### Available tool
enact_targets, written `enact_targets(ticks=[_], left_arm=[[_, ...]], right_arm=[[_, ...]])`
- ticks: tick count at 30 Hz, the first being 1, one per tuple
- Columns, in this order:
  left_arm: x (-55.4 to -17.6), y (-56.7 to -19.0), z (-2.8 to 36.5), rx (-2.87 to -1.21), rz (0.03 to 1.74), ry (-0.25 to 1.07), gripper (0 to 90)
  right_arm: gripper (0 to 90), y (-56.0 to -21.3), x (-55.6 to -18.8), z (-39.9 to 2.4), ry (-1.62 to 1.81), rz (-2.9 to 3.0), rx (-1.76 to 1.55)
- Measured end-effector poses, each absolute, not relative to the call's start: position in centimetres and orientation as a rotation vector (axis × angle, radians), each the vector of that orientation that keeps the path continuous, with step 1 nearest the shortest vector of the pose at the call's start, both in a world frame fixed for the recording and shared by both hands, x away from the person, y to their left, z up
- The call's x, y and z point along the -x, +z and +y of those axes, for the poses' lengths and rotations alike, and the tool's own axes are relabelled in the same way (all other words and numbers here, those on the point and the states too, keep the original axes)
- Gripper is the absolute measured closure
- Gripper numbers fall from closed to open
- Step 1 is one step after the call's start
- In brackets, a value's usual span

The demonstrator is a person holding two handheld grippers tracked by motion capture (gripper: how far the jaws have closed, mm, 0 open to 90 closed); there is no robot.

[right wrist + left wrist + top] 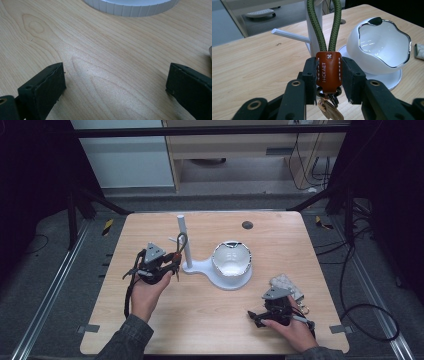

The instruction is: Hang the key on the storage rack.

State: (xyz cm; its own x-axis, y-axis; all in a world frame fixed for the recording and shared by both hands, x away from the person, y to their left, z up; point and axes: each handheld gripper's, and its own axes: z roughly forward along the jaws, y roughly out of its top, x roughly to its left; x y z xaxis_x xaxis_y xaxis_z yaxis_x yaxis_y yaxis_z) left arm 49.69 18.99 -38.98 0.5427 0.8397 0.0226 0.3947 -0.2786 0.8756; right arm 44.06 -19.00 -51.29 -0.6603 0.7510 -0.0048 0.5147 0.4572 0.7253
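fingers [310, 75]: left gripper [328, 77] clamps keychain [328, 71] by its tab; right gripper [116, 82] gapes, empty
keychain: at 9 o'clock of stand [184, 240], loop beside peg [290, 36]
tip: keep loop upright, slide over peg

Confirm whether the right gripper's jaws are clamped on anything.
No: the right gripper has its jaws standing wide apart over the bare wooden table.

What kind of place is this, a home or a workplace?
Probably a lab or test workspace, not a home. A bare wooden table stands inside a dark metal frame, loose cables lie on the grey floor, and a person's hand holds the left gripper, which clamps a key strap.
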Motion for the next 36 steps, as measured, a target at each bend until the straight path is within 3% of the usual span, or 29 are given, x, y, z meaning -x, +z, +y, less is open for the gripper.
enact_targets(ticks=[28,36], left_arm=[[-51.0,-40.5,18.0,-1.857,1.033,0.614,64.6],[-50.7,-40.6,18.2,-1.881,1.043,0.621,52.7]], right_arm=[[2.2,-51.3,-44.0,-19.0,1.023,2.389,-1.075],[2.2,-51.3,-43.9,-19.1,1.019,2.390,-1.076]])
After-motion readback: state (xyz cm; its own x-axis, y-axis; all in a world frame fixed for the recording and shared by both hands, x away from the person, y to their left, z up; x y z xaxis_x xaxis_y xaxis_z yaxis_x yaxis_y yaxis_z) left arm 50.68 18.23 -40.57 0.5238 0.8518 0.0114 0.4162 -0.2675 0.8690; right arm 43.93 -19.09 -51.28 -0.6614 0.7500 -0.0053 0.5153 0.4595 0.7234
